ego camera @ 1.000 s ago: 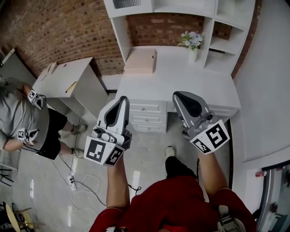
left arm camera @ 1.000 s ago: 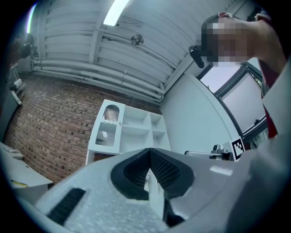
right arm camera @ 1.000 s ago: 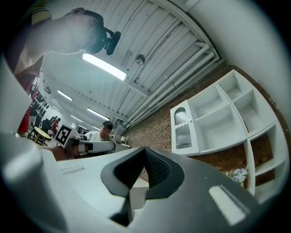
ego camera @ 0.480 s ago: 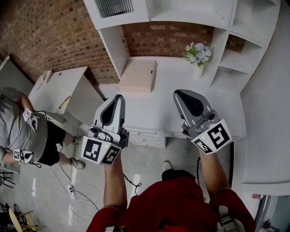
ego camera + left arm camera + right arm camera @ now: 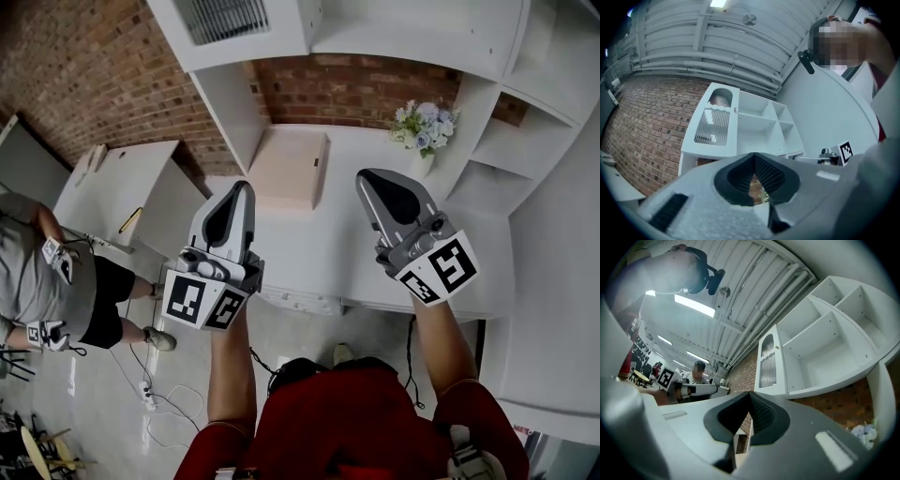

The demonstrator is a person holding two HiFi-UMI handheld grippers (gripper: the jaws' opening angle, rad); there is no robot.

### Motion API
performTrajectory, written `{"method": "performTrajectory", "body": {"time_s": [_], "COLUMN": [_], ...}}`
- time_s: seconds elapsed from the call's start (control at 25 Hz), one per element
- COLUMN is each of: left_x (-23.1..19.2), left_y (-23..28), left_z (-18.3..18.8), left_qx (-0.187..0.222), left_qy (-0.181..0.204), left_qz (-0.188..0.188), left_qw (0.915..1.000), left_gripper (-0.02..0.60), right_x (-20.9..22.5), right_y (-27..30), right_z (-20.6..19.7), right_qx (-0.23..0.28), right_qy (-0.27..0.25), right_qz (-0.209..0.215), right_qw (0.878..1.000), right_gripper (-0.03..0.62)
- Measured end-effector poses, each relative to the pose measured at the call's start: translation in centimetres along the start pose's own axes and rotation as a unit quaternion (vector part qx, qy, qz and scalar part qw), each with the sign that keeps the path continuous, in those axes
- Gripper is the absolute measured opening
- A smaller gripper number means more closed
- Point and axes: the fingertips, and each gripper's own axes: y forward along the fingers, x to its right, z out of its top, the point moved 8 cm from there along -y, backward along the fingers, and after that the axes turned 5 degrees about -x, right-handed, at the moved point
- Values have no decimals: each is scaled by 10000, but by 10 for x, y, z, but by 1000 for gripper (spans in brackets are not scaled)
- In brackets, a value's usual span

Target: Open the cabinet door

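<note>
Left tool (image 5: pixel 245 188) clenched, empty | right tool (image 5: pixel 371 178) clenched, empty | both angled up, likely because cabinet door (image 5: pixel 228 19) sits above-ahead, over bench (image 5: pixel 347 239).

1. You'll find no word, brand, number or label that can be read in any of the views.
2. The nearest thing to a sign is the set of black-and-white square markers (image 5: pixel 202 302) on the cube of your left tongs (image 5: pixel 244 187), at 8 o'clock in the head view. They are block patterns only, with no letters or digits.
3. Your right tongs (image 5: pixel 370 178) carry a second marker pair (image 5: pixel 439 270) on their cube, at 4 o'clock in the head view, also pattern only.
4. The person (image 5: pixel 37 272) at 9 o'clock in the head view holds smaller markers (image 5: pixel 53 253) of the same kind. These are too small for you to make out.
</note>
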Motion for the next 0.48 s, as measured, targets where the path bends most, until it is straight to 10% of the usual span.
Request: {"method": "performTrajectory", "body": {"time_s": [0.48], "left_x": [-64], "left_y": [53], "left_z": [-16], "left_qx": [72], "left_qy": [-38], "left_qz": [-387], "left_qw": [9992], "left_gripper": [0], "right_x": [30], "right_y": [75], "right_z": [-5], "right_qx": [-133], "right_qy": [-253], "right_qz": [-411], "right_qw": [9987], "right_gripper": [12]}}
